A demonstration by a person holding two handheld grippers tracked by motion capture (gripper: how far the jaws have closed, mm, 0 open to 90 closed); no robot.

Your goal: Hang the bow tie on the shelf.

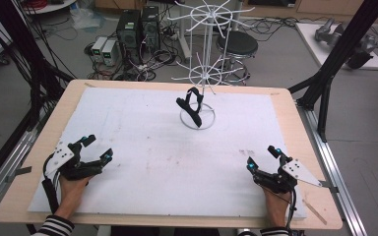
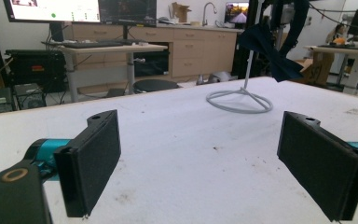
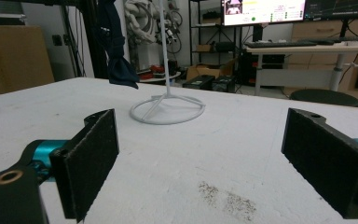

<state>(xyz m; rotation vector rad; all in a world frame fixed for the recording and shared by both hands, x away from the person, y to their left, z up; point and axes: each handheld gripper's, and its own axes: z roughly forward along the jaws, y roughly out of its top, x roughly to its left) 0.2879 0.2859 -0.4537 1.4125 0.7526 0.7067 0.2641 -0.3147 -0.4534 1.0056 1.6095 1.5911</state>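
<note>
A white wire rack (image 1: 204,73) stands on its ring base (image 1: 197,119) at the far middle of the table. A dark cloth item (image 1: 191,105) hangs from one of its lower arms, low over the base. It also shows as a dark blue hanging cloth (image 2: 272,44) above the ring base (image 2: 239,101), and as dark cloth (image 3: 114,46) left of the rack's pole (image 3: 164,46). My left gripper (image 1: 97,147) rests open at the near left, nothing between its pads (image 2: 91,163). My right gripper (image 1: 262,157) rests open at the near right, its pads (image 3: 88,161) bare.
A white mat (image 1: 142,162) covers the wooden table (image 1: 22,191). Black frame posts (image 1: 334,54) stand at both sides. Beyond the far edge are a stool (image 1: 236,45), computer boxes (image 1: 138,27) and cables on the floor.
</note>
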